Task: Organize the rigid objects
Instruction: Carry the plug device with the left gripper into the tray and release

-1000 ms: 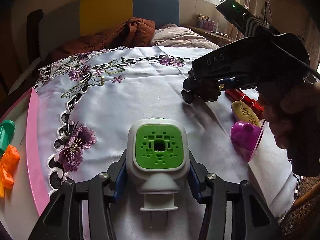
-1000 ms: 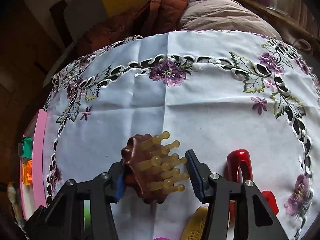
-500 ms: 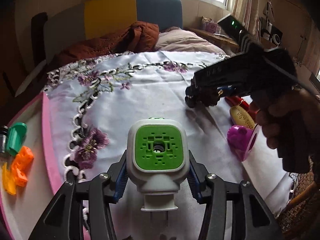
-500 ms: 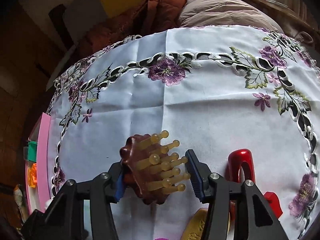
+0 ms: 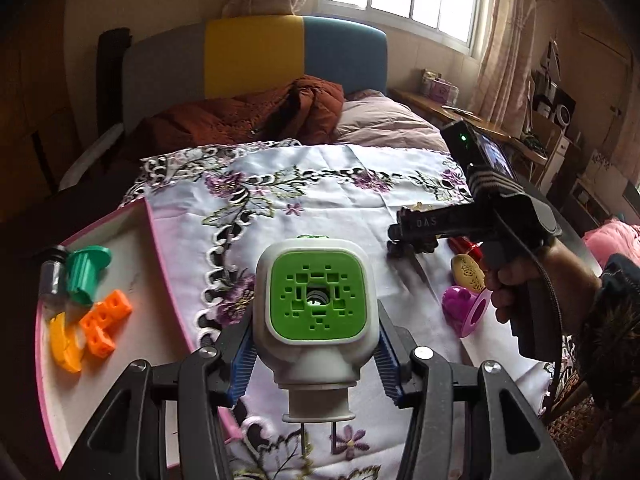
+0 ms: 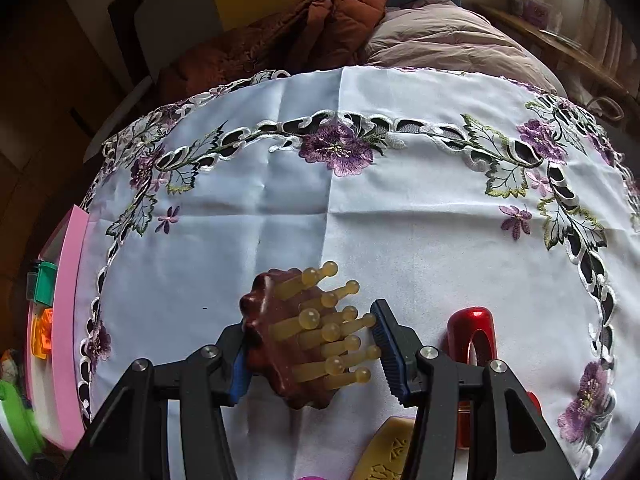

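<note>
left gripper clamps white-green plug | pink tray to its left | right gripper grips brown massage comb | red handle just right

Round table under my claws, dressed in an embroidered cloth

A white tablecloth with purple flowers and black-and-white cutwork around its border covers the table I work over. At its left edge lies a pink-rimmed tray with a pale floor, partly on the cloth; in it I see a green capped piece, a small dark-capped vial, an orange block and a yellow curved piece. On the cloth at my right lie a red piece, a tan oval piece and a magenta cup-shaped piece on its side.
</note>
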The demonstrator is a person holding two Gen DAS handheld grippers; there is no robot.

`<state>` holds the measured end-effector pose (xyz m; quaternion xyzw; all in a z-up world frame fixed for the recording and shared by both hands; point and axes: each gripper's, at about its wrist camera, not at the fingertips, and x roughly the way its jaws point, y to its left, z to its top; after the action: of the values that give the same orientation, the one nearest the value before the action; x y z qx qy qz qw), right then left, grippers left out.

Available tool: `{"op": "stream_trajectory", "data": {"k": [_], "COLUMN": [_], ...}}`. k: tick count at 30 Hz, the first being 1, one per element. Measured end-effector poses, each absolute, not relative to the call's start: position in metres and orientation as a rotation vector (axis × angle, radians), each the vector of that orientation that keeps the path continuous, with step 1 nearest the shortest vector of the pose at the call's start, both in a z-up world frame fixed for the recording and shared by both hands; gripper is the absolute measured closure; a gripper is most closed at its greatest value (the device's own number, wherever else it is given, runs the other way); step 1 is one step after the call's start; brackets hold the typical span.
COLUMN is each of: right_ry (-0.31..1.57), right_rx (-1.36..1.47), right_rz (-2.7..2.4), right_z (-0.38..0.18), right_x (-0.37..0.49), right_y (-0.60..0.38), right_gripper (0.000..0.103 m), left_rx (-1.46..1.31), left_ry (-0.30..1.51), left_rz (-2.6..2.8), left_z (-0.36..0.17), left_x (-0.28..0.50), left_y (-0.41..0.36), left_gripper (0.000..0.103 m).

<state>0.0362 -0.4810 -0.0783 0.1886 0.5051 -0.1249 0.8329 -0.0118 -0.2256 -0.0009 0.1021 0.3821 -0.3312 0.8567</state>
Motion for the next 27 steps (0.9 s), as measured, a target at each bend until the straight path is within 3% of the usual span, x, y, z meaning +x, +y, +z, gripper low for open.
{"op": "stream_trajectory", "data": {"k": [12, 21, 27], "right_ry": [1.076, 1.084, 1.086], "right_rx": [0.361, 0.310, 0.297], "right_rz": [-0.280, -0.290, -0.292], "right_z": [-0.077, -0.078, -0.077], "right_x": [0.036, 0.040, 0.040], "right_y": [-0.479, -0.476, -0.475], "right_gripper": [0.050, 0.050, 0.050], "left_rx": [0.098, -0.124, -0.155], "left_ry": [0.859, 0.957, 0.965], "left_rz": [-0.615, -0.440, -0.434], "left_z": [0.004, -0.001, -0.002], "left_x": [0.008, 0.076, 0.122], "left_y": [-0.161, -0.076, -0.083], "left_gripper": [0.051, 0.051, 0.051]}}
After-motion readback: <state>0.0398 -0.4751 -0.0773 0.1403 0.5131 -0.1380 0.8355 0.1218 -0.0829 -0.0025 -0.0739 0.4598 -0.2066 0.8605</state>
